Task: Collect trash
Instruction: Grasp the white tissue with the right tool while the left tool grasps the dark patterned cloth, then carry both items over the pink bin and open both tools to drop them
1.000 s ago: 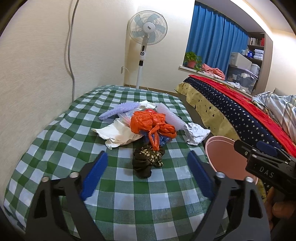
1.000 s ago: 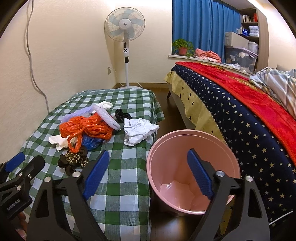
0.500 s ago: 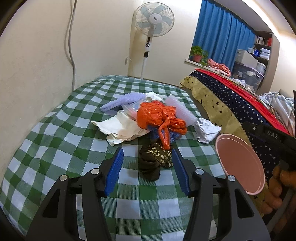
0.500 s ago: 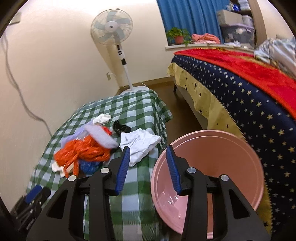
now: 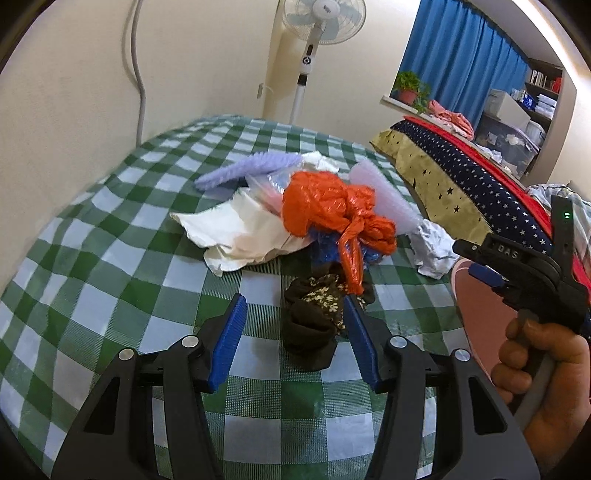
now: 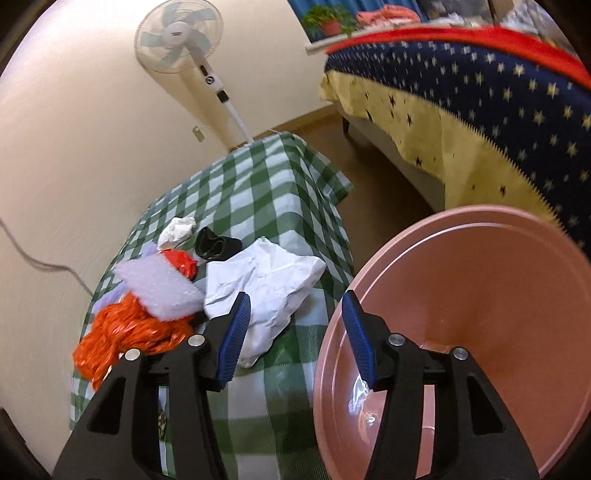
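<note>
A heap of trash lies on the green checked table (image 5: pixel 110 258): an orange plastic bag (image 5: pixel 332 210), white crumpled paper (image 5: pixel 240 232), a lilac strip (image 5: pixel 247 168), bubble wrap (image 5: pixel 384 199) and a dark flowered cloth wad (image 5: pixel 314 314). My left gripper (image 5: pixel 293 336) is open, its fingers on either side of the dark wad. My right gripper (image 6: pixel 293 338) is open and empty, over the gap between crumpled white paper (image 6: pixel 269 291) and the pink bin (image 6: pixel 480 332). The right gripper also shows in the left wrist view (image 5: pixel 524 273), held in a hand.
A standing fan (image 5: pixel 317 22) stands behind the table by the wall. A bed with a starred navy and red cover (image 6: pixel 498 92) is to the right. A black item (image 6: pixel 214 245) and a white wad (image 6: pixel 177 229) lie farther back on the table.
Both grippers have narrowed from wide open. My left gripper has moved forward to the dark cloth wad. My right gripper has tilted down and closer to the white paper and the bin rim.
</note>
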{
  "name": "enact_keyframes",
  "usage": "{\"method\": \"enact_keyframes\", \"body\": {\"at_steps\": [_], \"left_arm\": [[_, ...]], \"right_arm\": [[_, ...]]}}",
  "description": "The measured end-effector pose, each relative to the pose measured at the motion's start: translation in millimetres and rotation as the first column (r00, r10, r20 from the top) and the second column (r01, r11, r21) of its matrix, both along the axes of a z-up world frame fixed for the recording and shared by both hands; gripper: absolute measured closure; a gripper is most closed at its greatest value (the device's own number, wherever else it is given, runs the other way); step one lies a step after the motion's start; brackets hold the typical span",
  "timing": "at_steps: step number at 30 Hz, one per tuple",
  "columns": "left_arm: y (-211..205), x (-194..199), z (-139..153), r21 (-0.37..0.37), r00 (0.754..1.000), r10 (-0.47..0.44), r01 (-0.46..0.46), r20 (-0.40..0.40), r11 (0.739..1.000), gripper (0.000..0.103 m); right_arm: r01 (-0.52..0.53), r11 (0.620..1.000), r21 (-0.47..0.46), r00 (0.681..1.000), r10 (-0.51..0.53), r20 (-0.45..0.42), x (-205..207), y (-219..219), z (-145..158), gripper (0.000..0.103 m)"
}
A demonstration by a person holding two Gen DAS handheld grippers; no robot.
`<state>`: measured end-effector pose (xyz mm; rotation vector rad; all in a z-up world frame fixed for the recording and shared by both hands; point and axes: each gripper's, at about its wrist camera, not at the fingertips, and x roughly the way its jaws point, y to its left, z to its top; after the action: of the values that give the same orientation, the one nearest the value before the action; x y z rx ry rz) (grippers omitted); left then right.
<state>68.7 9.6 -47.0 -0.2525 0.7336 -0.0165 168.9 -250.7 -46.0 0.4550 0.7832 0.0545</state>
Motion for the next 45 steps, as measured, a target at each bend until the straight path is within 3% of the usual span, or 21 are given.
{"method": "enact_keyframes", "body": {"at_steps": [4,6,8,11,16,21,32,39,45], "left_arm": [[0,5,-7,-0.021,0.999,-0.013,0.013,-0.03,1.0,0.05],[-2,6,-10,-0.024,0.999,-0.025,0.024,-0.04,0.999,0.05],[-5,7,-10,-0.025,0.998,-0.034,0.033,-0.044,0.999,0.05],[-5,7,-11,-0.039,0.997,-0.051,0.049,-0.049,0.998,0.061],[-9,4,-7,-0.05,0.996,-0.083,0.081,-0.043,0.995,0.085],[-6,-3,1,-0.05,0.996,-0.08,0.078,-0.042,0.996,0.094],[3,-31,23,-0.06,0.998,-0.055,0.054,-0.009,0.997,0.095],[-13,-40,36,-0.056,0.994,-0.102,0.104,0.043,0.993,0.096],[-44,-40,43,-0.042,0.984,-0.164,0.167,0.071,0.985,0.096]], "right_arm": [[-0.003,0.999,0.042,1.0,0.003,-0.011,12,-3,-8,0.052],[-0.027,0.998,0.056,1.0,0.027,-0.005,15,0,-9,0.06],[-0.05,0.998,0.05,0.999,0.05,0.006,15,4,-6,0.075],[-0.07,0.996,0.052,0.997,0.069,0.027,11,7,0,0.087],[-0.082,0.996,0.023,0.995,0.081,0.06,-5,9,17,0.096],[-0.108,0.993,-0.05,0.99,0.112,0.086,-29,13,41,0.097],[-0.163,0.953,-0.255,0.977,0.191,0.089,-88,11,106,0.098],[-0.076,0.948,-0.308,0.985,0.121,0.127,-124,-27,138,0.098],[0.047,0.946,-0.32,0.99,0.0,0.143,-146,-58,122,0.098]]}}
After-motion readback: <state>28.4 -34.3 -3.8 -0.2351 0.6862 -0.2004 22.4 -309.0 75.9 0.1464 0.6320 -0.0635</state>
